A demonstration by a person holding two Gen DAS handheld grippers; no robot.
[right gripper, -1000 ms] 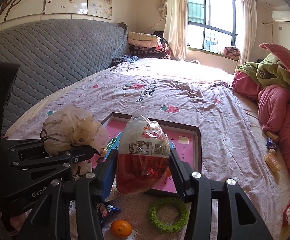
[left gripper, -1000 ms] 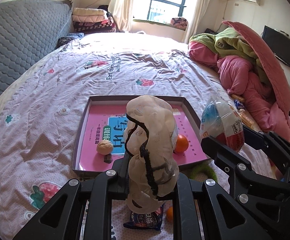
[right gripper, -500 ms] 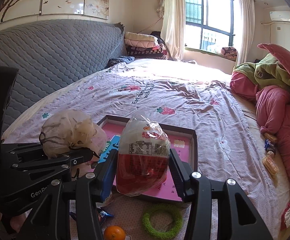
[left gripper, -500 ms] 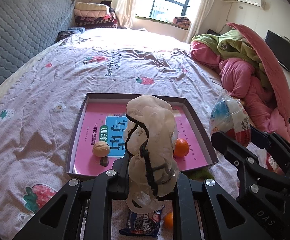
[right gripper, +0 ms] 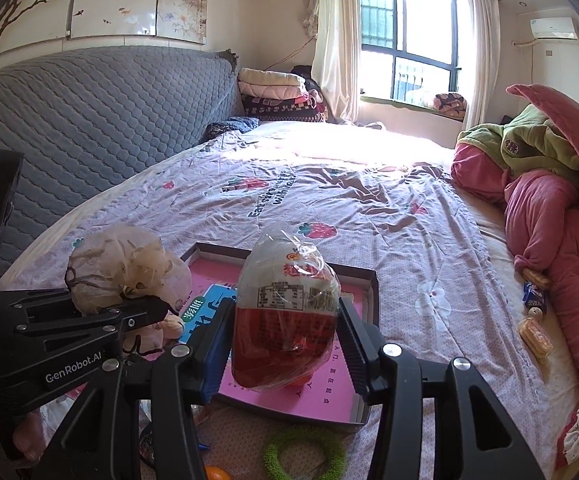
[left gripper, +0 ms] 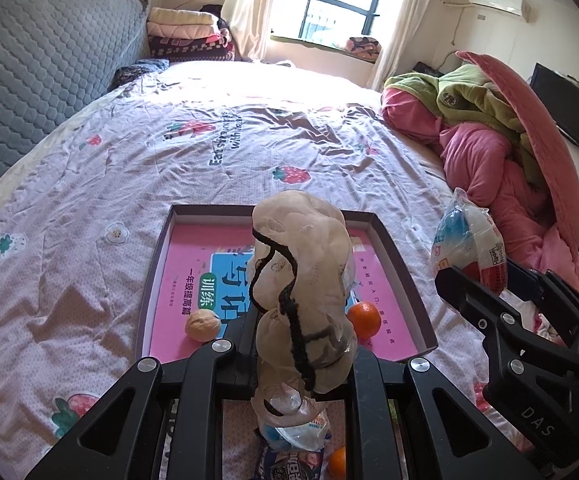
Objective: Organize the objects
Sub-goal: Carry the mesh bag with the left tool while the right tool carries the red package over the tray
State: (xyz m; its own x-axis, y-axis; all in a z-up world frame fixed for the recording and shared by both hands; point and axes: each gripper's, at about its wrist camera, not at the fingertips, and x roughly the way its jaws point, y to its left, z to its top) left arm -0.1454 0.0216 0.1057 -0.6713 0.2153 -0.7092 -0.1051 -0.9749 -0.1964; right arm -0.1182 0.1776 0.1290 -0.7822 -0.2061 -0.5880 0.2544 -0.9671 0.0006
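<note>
My left gripper (left gripper: 301,352) is shut on a beige mesh pouch (left gripper: 301,280) with a black drawstring and holds it up over the near edge of the pink-lined tray (left gripper: 161,240). My right gripper (right gripper: 285,332) is shut on a clear plastic snack bag (right gripper: 285,312) with a red label, held above the tray's near right part (right gripper: 371,288). In the tray lie a walnut (left gripper: 202,325) and an orange (left gripper: 364,314). The pouch also shows in the right wrist view (right gripper: 125,268), and the snack bag in the left wrist view (left gripper: 469,244).
On the bedspread in front of the tray lie a green ring (right gripper: 305,454), a second orange (left gripper: 336,462) and a dark snack packet (left gripper: 289,462). Pink and green quilts (left gripper: 501,148) are piled at the right. Small wrapped snacks (right gripper: 535,320) lie beside them. A grey padded headboard (right gripper: 89,120) runs along the left.
Both grippers have risen and pulled back a little with their loads, so the tray sits lower and farther in view. The grips have not changed.
</note>
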